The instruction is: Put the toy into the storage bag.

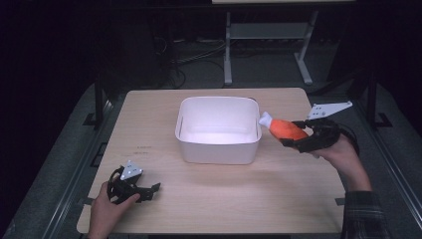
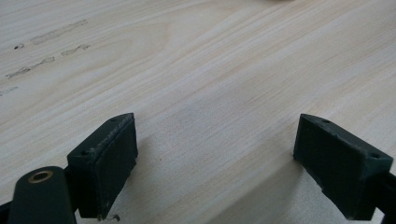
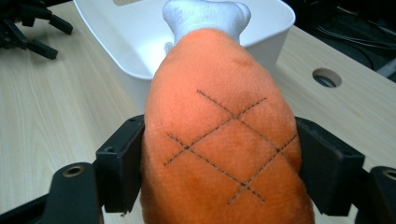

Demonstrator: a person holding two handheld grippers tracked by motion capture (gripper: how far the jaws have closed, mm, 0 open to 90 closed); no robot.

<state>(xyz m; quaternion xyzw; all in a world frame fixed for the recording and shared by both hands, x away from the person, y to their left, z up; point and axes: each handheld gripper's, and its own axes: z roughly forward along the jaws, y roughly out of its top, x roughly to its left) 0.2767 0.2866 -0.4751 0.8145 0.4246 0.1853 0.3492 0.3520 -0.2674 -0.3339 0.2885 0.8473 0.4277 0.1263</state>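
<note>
right tongs: pinching the fat end of an orange plush drumstick, held above the tabletop
drumstick axis: white bone tip points toward the white tub, reaching its right rim
coming move: likely a short carry leftward over that rim, the right hand being far nearer
left tongs: spread, nothing between them, low at the near left corner
tabletop: pale wood, otherwise bare
room: dark, with a table frame and cables on the floor behind
</note>
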